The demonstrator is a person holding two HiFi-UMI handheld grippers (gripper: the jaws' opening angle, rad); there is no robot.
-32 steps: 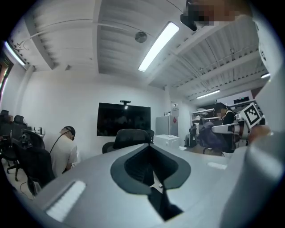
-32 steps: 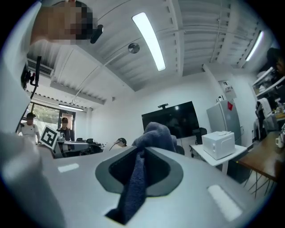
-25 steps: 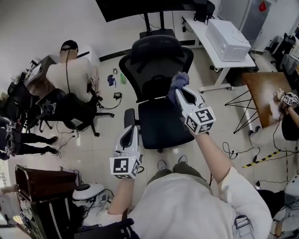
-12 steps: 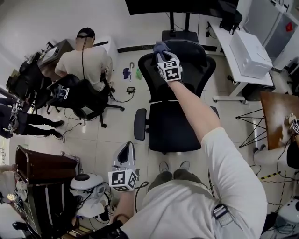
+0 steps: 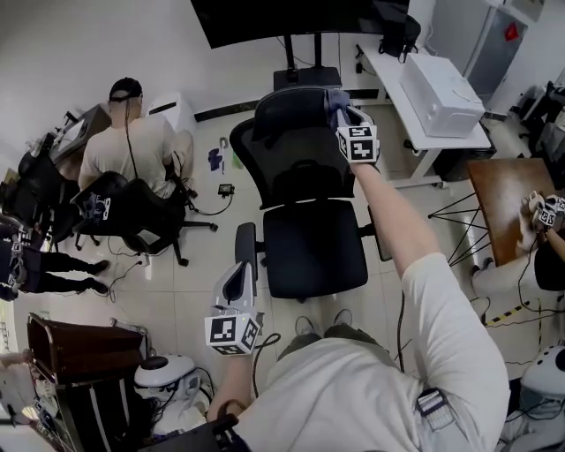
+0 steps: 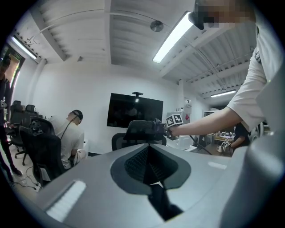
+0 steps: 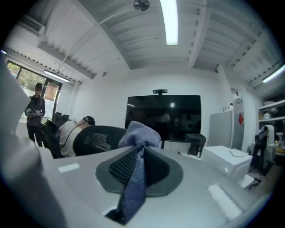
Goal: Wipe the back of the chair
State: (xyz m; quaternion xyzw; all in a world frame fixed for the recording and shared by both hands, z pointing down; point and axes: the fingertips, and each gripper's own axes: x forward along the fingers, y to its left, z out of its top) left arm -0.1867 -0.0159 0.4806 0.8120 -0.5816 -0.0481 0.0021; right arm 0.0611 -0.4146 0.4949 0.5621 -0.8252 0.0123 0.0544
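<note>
The black mesh office chair [image 5: 300, 177] stands in front of me, its headrest [image 5: 291, 110] at the far end. My right gripper [image 5: 340, 108] is stretched out to the right end of the headrest, shut on a blue-grey cloth [image 5: 335, 97]. In the right gripper view the cloth [image 7: 139, 151] bunches out past the closed jaws, with the headrest [image 7: 95, 139] just left of it. My left gripper [image 5: 237, 284] hangs low beside the chair's left armrest [image 5: 245, 249], shut, with nothing in it. The left gripper view shows the chair [image 6: 138, 133] and my right arm [image 6: 209, 121] ahead.
A seated person [image 5: 132, 141] on another black chair [image 5: 132, 212] is at the left. A white desk [image 5: 415, 84] with a white box stands to the right, a wooden table [image 5: 499, 190] further right. A large screen on a stand [image 5: 282, 18] is behind the chair.
My right gripper rose with the cloth from the backrest to the headrest's left part, then slid to its right end. The left gripper has stayed low beside the armrest.
</note>
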